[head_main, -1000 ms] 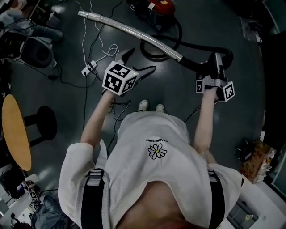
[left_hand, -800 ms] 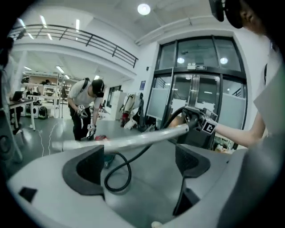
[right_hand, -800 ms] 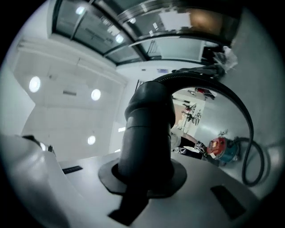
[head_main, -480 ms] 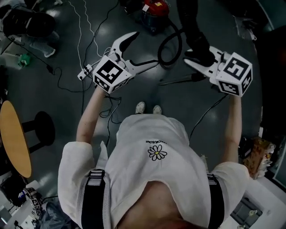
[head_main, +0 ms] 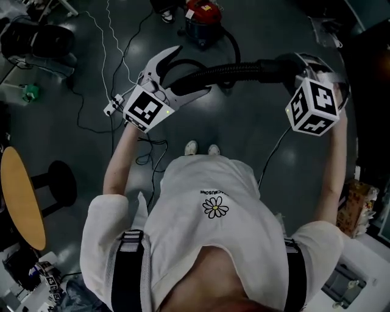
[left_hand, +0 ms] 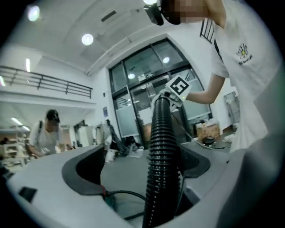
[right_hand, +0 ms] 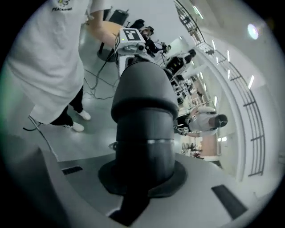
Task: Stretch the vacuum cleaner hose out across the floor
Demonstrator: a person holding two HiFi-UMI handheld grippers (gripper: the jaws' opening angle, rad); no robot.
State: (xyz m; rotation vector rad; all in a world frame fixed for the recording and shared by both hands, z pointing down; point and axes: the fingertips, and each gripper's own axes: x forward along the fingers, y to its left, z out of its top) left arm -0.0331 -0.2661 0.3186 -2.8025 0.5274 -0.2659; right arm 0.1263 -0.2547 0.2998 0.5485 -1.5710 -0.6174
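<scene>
We look down on the vacuum cleaner hose [head_main: 231, 72], which hangs in the air in front of the person, running level from left to right between the two grippers, well above the dark floor [head_main: 79, 146]. The left gripper [head_main: 194, 69] has its fingers [head_main: 166, 61] released and spread wide. In the left gripper view the ribbed black hose passes through the gap, close to the right-hand finger and clear of the left-hand one. The right gripper [right_hand: 142, 176] has its fingers clenched on the hose's smooth grey cuff [right_hand: 142, 129], which fills the space between them.

From the left gripper the rest of the hose drops away and curls in a loose loop (we cannot tell whether the loop touches the floor) back to the red canister [head_main: 203, 13] of the vacuum cleaner, which stands on the floor at the far side. The canister is the one clear container here, and it is closed, so we see nothing inside it.

At the near right edge sits a brown printed box [head_main: 352, 207]; its contents are too small to tell. A white power strip [head_main: 116, 105] with thin cables lies on the floor just left of the left gripper. A round wooden desk [head_main: 21, 195] and a black stool [head_main: 61, 177] stand at the left.
</scene>
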